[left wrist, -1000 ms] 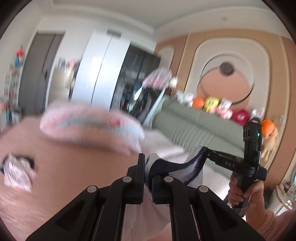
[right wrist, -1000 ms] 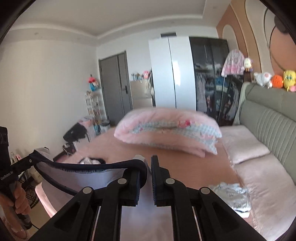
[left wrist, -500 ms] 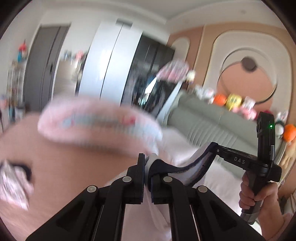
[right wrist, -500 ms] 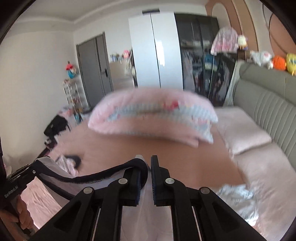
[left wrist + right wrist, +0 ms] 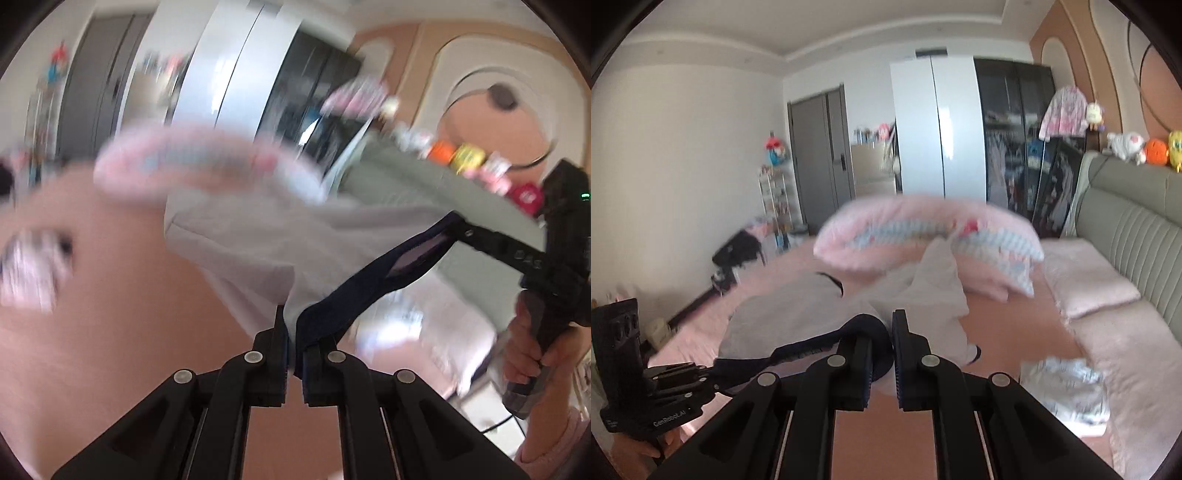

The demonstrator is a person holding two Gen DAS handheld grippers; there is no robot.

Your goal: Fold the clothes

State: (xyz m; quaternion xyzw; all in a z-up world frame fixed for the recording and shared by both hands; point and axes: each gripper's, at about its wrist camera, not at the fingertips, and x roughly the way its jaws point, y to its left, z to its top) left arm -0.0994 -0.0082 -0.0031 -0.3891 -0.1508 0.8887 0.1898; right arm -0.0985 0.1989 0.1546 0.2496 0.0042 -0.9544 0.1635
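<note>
A pale lilac shirt (image 5: 258, 240) with a dark navy collar band (image 5: 354, 295) billows in mid-air over the pink bed. My left gripper (image 5: 294, 339) is shut on one end of the collar. My right gripper (image 5: 889, 332) is shut on the other end, where the shirt (image 5: 934, 295) spreads forward toward the quilt. The navy band (image 5: 798, 349) stretches between the two tools. In the left wrist view the right tool (image 5: 517, 258) shows at the right, held by a hand (image 5: 528, 354). The left tool (image 5: 635, 369) shows at the lower left of the right wrist view.
A folded pink quilt (image 5: 923, 236) lies at the far side of the bed (image 5: 1015, 325). A crumpled patterned garment (image 5: 1067, 387) lies at the right, another (image 5: 33, 266) at the left. Pink pillows (image 5: 1089, 280) and a green headboard (image 5: 1137, 221) line the right side.
The shirt was hanging below the grippers; now its body has been flung forward and up and spreads in the air over the bed. Both views are blurred by the swing.
</note>
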